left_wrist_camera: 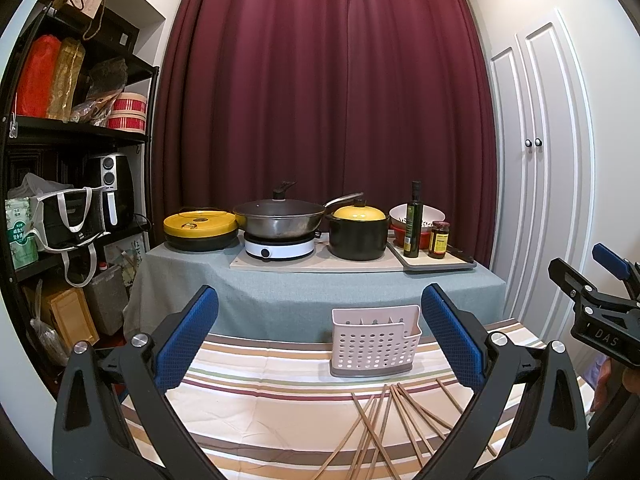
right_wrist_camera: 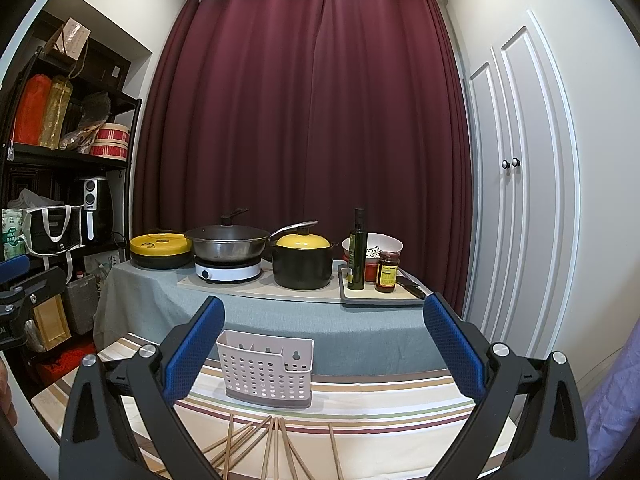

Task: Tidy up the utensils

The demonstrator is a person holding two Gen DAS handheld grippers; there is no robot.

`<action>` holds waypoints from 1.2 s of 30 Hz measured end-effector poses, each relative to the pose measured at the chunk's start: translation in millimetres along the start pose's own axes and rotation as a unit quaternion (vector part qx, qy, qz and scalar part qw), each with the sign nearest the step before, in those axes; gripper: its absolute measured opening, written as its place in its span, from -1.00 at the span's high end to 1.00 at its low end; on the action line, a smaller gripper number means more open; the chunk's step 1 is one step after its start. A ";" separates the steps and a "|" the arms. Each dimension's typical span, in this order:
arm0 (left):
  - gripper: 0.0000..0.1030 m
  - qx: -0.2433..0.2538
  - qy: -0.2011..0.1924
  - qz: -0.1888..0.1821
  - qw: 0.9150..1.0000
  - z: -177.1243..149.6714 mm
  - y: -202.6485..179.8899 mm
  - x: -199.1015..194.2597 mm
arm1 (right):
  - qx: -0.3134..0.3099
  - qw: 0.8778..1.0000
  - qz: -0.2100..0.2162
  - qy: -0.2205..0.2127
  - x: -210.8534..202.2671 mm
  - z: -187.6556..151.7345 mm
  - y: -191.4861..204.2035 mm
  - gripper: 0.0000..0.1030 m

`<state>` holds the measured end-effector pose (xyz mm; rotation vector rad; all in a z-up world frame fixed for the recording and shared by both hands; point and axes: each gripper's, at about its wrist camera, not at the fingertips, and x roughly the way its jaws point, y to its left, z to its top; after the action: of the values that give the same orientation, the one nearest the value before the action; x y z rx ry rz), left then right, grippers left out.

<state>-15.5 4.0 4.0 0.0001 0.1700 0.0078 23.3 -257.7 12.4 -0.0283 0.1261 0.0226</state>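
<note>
Wooden chopsticks (left_wrist_camera: 394,420) scattered before perforated utensil caddy (left_wrist_camera: 374,342); left gripper (left_wrist_camera: 320,336), right gripper (right_wrist_camera: 324,340) both spread wide, empty. Sticks likely light, stiff, roll-prone: pinch mid-shaft.

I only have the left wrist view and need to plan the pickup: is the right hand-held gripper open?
Observer: Yes. The right hand-held gripper is open with nothing between its pads, and it points at the holder.
Operator: Does the holder's back wall have a hanging hole?
Observer: Yes, a keyhole slot sits above the front pocket.
Operator: What is the dark thing on the tray?
Observer: It looks like a black-handled knife, lying on the tray right of the jar.
</note>
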 end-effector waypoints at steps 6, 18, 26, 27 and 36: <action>-0.93 0.001 0.000 0.000 1.000 2.2 -2.7 -0.6 | 0.000 1.000 0.000 -0.001 -0.2 -1.6 0.3 -0.89; -0.93 0.001 -0.001 0.000 1.000 1.2 -2.9 -0.8 | -0.001 1.000 0.000 -0.002 0.2 -5.2 0.5 -0.89; -0.93 -0.002 0.023 -0.002 1.000 -9.9 -3.9 17.1 | 0.000 1.000 0.006 0.011 3.5 -9.2 2.6 -0.89; -0.93 -0.003 0.029 -0.003 1.000 -15.0 -3.7 22.0 | 0.001 1.000 0.008 0.014 6.3 -12.4 1.6 -0.89; -0.93 0.011 0.113 -0.014 0.993 -87.8 6.7 82.2 | 0.001 0.995 0.017 0.099 53.6 -73.7 -15.8 -0.89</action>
<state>50.6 11.4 -96.4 0.0196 0.3958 -0.0224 67.6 -274.5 -67.0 -0.0260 0.3251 0.0535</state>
